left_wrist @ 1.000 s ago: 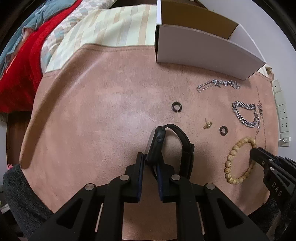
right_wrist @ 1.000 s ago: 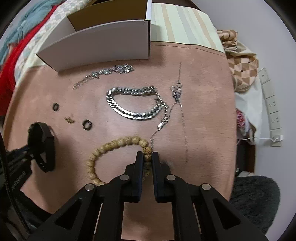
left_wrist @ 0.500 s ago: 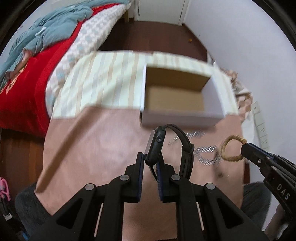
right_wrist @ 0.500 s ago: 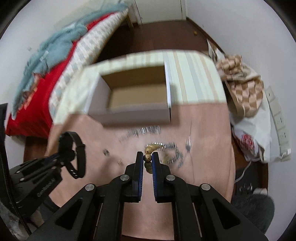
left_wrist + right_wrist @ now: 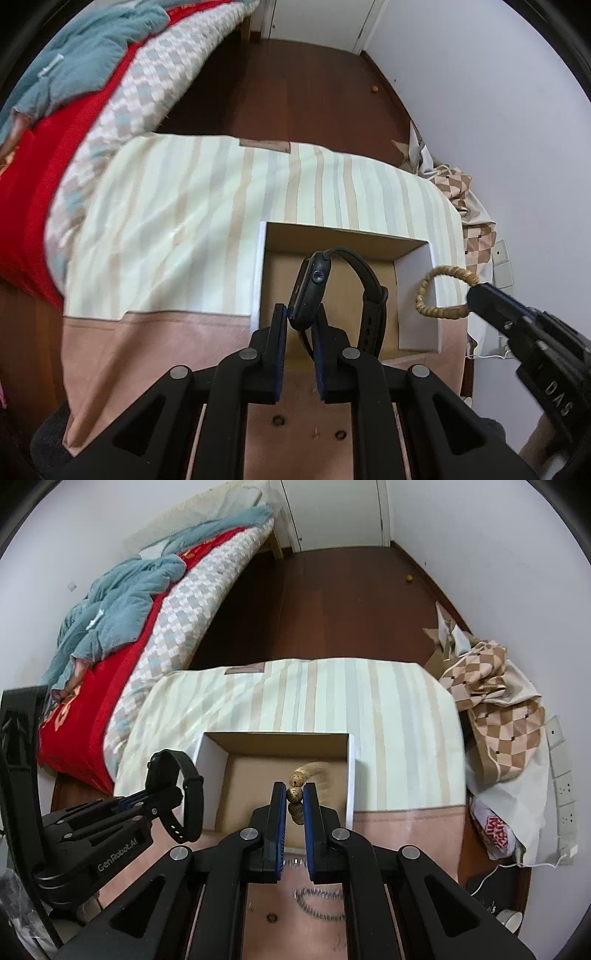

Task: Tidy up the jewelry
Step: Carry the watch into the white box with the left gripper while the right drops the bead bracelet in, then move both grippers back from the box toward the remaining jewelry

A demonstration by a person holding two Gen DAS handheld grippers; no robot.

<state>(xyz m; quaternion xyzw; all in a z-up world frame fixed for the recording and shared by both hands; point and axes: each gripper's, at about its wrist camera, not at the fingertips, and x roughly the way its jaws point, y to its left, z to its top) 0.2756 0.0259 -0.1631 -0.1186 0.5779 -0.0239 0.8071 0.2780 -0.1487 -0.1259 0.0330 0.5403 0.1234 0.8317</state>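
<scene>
Pink suede-like cloth point(image 5: 406, 834) covers the near half of the table and a pale striped cloth point(image 5: 332, 694) the far half, with a bed and dark wood floor behind. One open cardboard box with white outer walls point(image 5: 351, 771) sits at the centre of both views, and both tools hang above it. At lower centre of the left view the left gripper point(image 5: 300, 325) is pinched tight on the case of one black smartwatch with a rubber strap point(image 5: 314, 288), its band looping free to the right. At lower centre of the right view the right gripper point(image 5: 294, 805) is closed on a single bead of one tan wooden bead bracelet point(image 5: 295, 794), the rest of it blurred and apparently swinging. My worry is that one-bead hold: a swing could roll the bead out early, or a release could send the loop over the box's right wall. The watch strap might also snag a finger on letting go. On the cloth at the bottom of the right view I count one silver chain bracelet point(image 5: 321, 904) and one small dark ring point(image 5: 272, 918); anything else is hidden by the tools.
</scene>
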